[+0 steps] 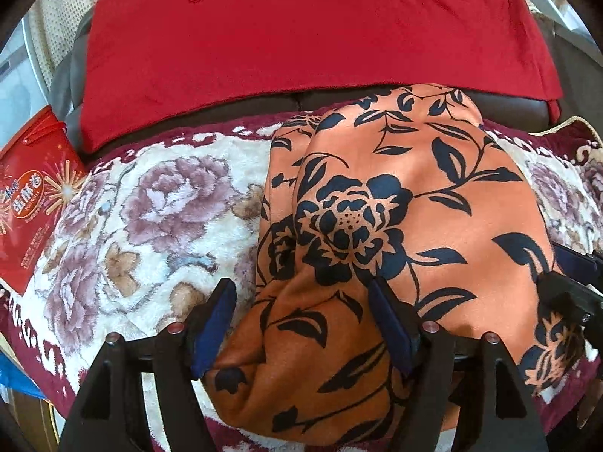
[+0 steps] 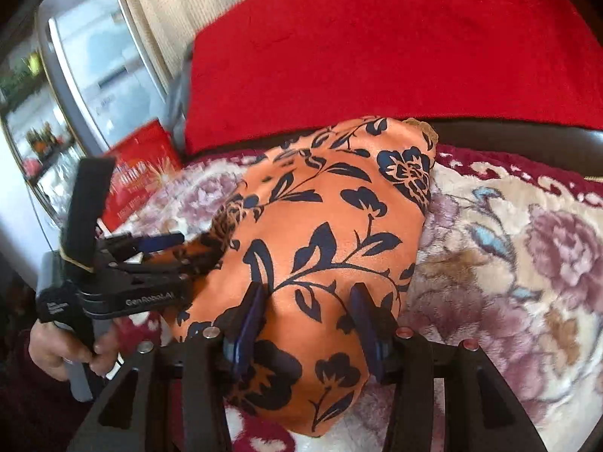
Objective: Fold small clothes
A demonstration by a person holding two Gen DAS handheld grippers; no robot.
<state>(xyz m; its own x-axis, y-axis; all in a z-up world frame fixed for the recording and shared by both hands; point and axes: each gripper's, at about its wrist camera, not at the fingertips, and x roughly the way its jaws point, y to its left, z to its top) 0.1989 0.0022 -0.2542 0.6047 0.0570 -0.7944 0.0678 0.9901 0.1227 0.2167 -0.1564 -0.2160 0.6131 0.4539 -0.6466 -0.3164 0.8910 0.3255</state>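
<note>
An orange garment with a dark blue flower and leaf print (image 1: pixel 395 203) lies bunched lengthwise on a plush floral blanket (image 1: pixel 150 218); it also shows in the right wrist view (image 2: pixel 331 233). My left gripper (image 1: pixel 301 301) is open, its blue-padded fingers standing on either side of the garment's near left fold. My right gripper (image 2: pixel 307 309) is open too, its fingers straddling the garment's near end. The left gripper also shows from the side in the right wrist view (image 2: pixel 188 254), with its tips at the cloth's left edge.
A red cloth (image 1: pixel 301 37) covers the dark sofa backrest (image 1: pixel 339 100) behind the blanket. A red snack bag (image 1: pixel 30 196) lies at the left end. A window (image 2: pixel 98 64) and a cream curtain (image 2: pixel 169 7) are at the far left.
</note>
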